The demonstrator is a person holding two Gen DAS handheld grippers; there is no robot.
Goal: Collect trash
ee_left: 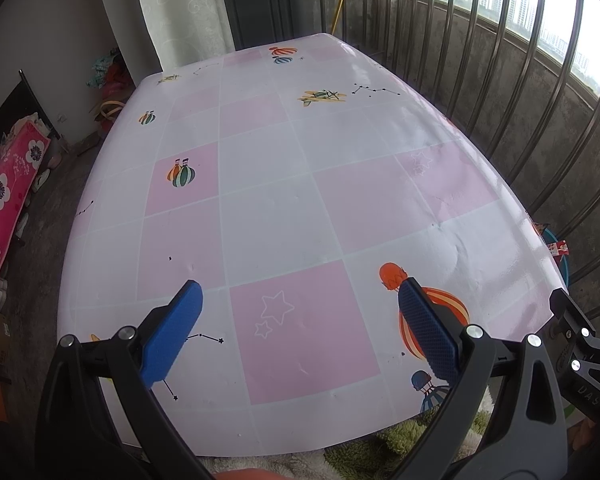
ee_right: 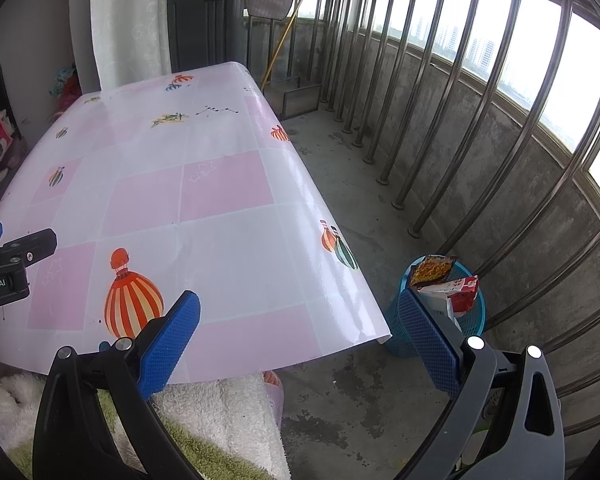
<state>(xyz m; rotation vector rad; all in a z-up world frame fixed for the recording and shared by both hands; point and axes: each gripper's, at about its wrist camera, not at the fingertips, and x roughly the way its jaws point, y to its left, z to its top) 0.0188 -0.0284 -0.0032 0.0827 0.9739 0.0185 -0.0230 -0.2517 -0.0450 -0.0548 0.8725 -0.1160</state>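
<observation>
Trash sits in a blue mesh basket (ee_right: 470, 320) at lower right of the right wrist view, on the concrete floor just beside the table's corner; a yellow-and-red snack wrapper (ee_right: 430, 270) and a red-and-white packet (ee_right: 462, 290) stick up above its rim, touching each other. In the left wrist view only a sliver of the basket (ee_left: 558, 246) shows at the right edge, past the tabletop. The left gripper (ee_left: 298, 300) hangs over the near end of the table (ee_left: 268, 216), its blue pads spread wide with nothing between them; the right gripper (ee_right: 300, 316) is likewise spread wide and empty, one finger over the table's edge and the other in front of the basket. The cloth is pink and white squares with printed balloons; metal railing bars (ee_right: 452, 120) fill the right of both views.
</observation>
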